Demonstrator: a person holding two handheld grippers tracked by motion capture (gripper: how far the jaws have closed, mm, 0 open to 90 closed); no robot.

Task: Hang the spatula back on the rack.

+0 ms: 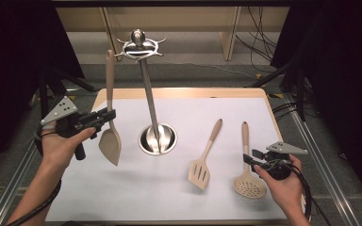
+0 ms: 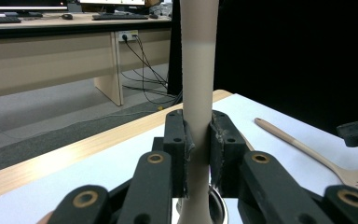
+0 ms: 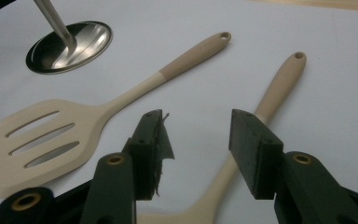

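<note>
My left gripper (image 1: 104, 118) is shut on the handle of a beige solid spatula (image 1: 110, 141), which it holds upright above the table's left side, blade down. In the left gripper view both pads clamp the spatula's handle (image 2: 198, 70). A steel utensil stand (image 1: 158, 139) with a hook crown (image 1: 139, 47) rises just right of it. My right gripper (image 1: 250, 159) stands open low over the handle of a perforated skimmer (image 1: 249, 184) lying at the front right. The skimmer's handle (image 3: 279, 84) runs under the open jaws of the right gripper (image 3: 198, 135), and the pads do not press on it.
A slotted turner (image 1: 200, 172) lies flat between the stand and the skimmer, also seen as the slotted turner (image 3: 51, 135). A white sheet (image 1: 188, 108) covers the wooden table. The stand's round base (image 3: 70, 44) sits mid-table. Cables and desks lie beyond the far edge.
</note>
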